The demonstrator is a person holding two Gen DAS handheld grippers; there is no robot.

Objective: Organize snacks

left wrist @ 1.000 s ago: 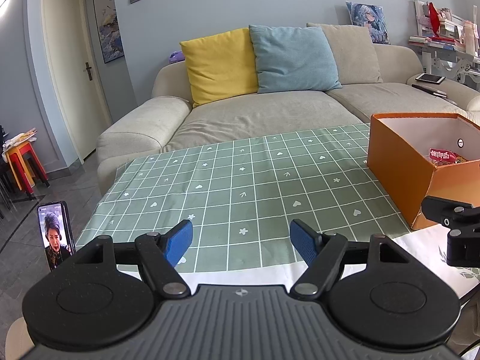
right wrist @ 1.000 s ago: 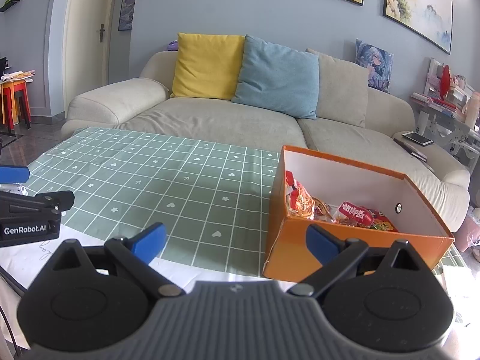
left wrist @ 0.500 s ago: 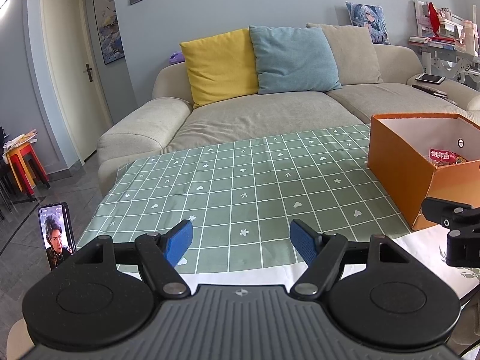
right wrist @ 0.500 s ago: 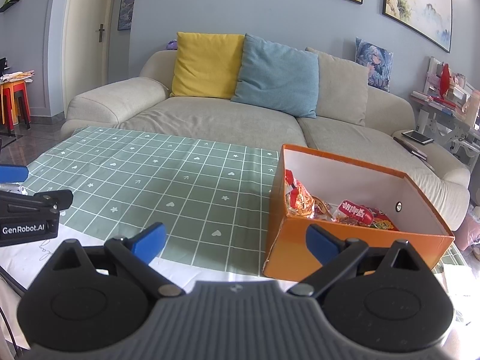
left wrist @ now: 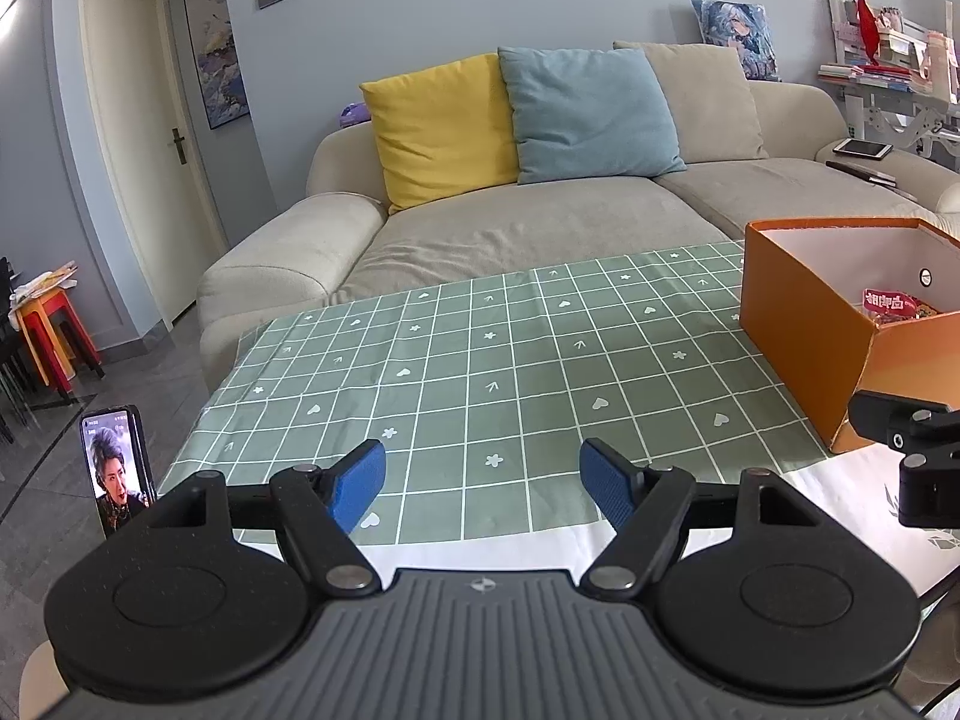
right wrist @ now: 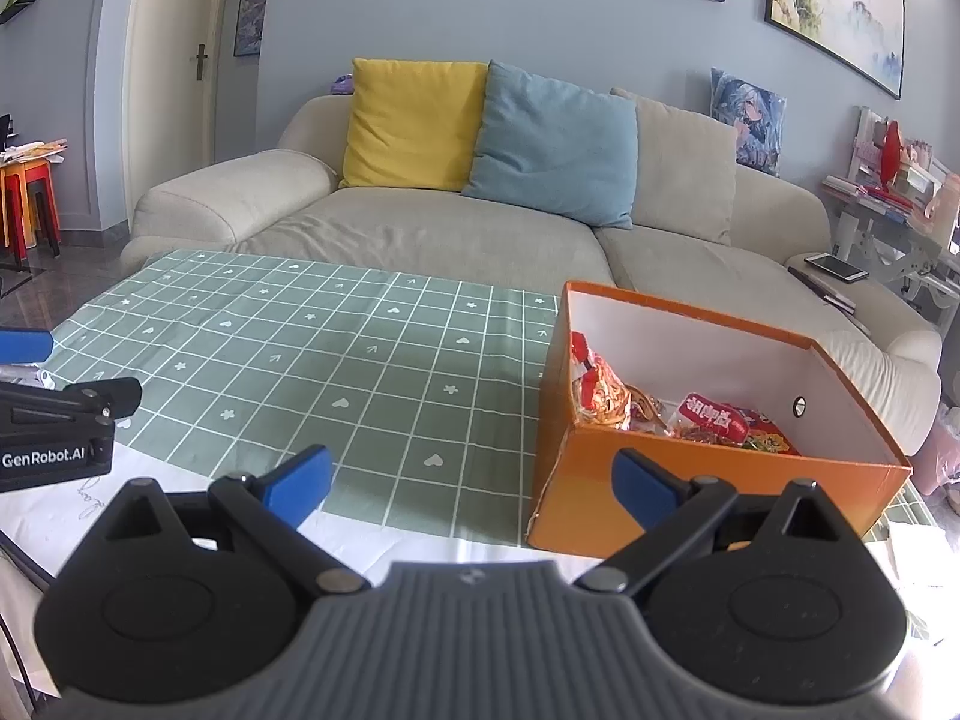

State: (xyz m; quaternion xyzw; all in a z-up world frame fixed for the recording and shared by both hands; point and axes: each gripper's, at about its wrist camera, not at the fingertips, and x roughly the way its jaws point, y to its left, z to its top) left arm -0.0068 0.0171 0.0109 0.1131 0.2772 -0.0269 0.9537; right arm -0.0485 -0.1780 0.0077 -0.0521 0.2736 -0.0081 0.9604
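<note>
The table (left wrist: 492, 360) stands before the sofa (left wrist: 540, 228), and three cushions (left wrist: 588, 114) lean in a row on the sofa back. The box (right wrist: 708, 480) sits on the right part of the table, near its front edge, and the snack packets (right wrist: 714, 417) lie inside it. A phone (left wrist: 117, 471) stands upright to the left of the table. A door (left wrist: 141, 144) is behind, far left.
</note>
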